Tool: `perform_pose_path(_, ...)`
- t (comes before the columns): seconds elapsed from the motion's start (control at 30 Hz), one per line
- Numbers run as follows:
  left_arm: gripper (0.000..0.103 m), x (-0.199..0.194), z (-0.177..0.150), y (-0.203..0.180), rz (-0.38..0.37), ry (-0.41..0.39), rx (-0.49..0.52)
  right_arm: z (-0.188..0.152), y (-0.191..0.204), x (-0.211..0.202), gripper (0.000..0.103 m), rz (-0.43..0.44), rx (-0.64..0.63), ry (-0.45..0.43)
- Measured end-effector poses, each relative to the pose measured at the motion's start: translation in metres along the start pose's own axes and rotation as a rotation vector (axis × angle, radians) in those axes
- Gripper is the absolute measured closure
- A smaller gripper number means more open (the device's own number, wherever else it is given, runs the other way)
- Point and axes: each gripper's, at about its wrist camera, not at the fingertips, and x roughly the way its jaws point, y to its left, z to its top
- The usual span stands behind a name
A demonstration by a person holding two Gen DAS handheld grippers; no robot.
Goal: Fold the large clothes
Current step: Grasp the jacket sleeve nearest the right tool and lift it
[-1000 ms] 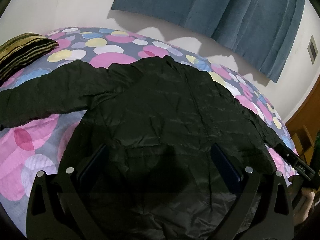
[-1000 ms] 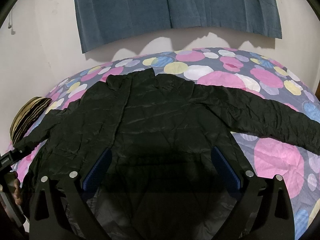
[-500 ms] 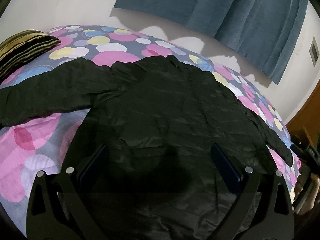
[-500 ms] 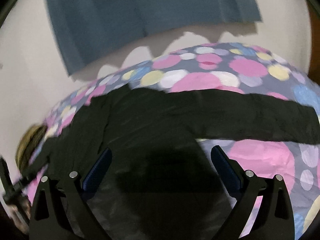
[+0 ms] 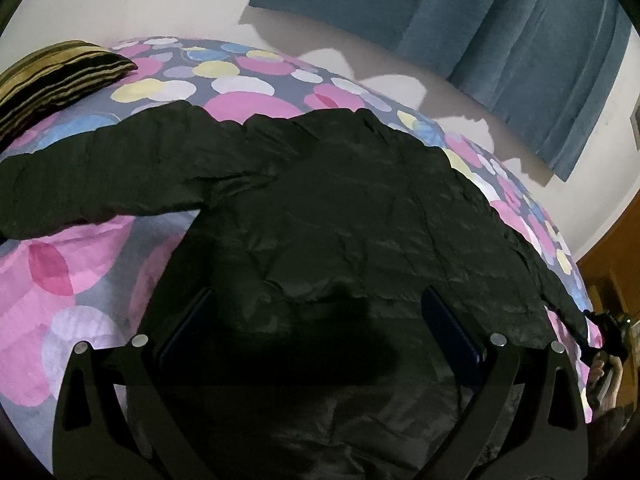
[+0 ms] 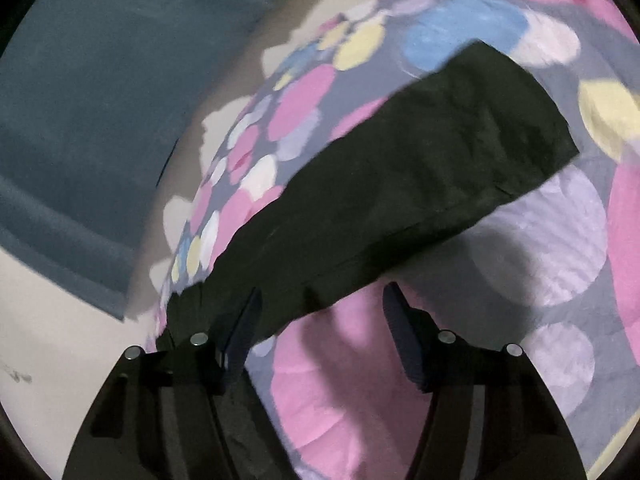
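The black jacket (image 5: pixel 352 216) is spread flat on the dotted bedspread (image 5: pixel 80 264), sleeves extended. The fabric is judged light, soft, puffy and slippery. The left gripper (image 5: pixel 320 336) is held wide over the hem; the right gripper (image 6: pixel 320 320) is held wide beside the right sleeve (image 6: pixel 420 184), where the cuff is best pinched.
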Motion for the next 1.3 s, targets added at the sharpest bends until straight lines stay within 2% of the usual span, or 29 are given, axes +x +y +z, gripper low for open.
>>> perform_pose_path(0.17, 0.002, -0.007, -0.006, 0.008, 0.009, -0.023, -0.014, 0.006, -0.023, 0.007, 0.041, 0.011, 0.075, -0.021)
perform_pose_path(0.43, 0.002, 0.000, -0.011, 0.023, 0.016, 0.003, -0.048, 0.019, -0.040, 0.008, 0.041, 0.020, 0.161, -0.115)
perform_pose_path(0.67, 0.002, 0.002, -0.012, 0.022, 0.015, 0.004, -0.036, 0.025, -0.038, 0.013, 0.043, -0.024, 0.163, -0.158)
perform_pose_path(0.73, 0.002, 0.002, -0.011, 0.021, 0.011, 0.004, -0.032, 0.027, -0.038, 0.015, 0.050, -0.044, 0.156, -0.158)
perform_pose_path(0.8, 0.002, 0.001, -0.010, 0.021, 0.007, 0.003, -0.032, 0.031, -0.039, 0.019, 0.067, -0.046, 0.153, -0.145)
perform_pose_path(0.9, 0.002, -0.005, -0.006, 0.019, -0.010, -0.005, -0.032, 0.038, -0.041, 0.027, 0.086, -0.032, 0.149, -0.122)
perform_pose_path(0.93, 0.002, -0.008, -0.005, 0.019, -0.013, -0.010, -0.030, 0.039, -0.040, 0.027, 0.089, -0.022, 0.143, -0.121)
perform_pose_path(1.07, 0.002, -0.020, 0.004, 0.020, -0.016, -0.039, -0.019, 0.043, -0.003, 0.018, 0.093, -0.038, 0.023, -0.158)
perform_pose_path(1.3, 0.002, -0.029, 0.015, 0.029, 0.012, -0.082, -0.007, 0.017, 0.127, 0.009, 0.094, 0.008, -0.320, -0.176)
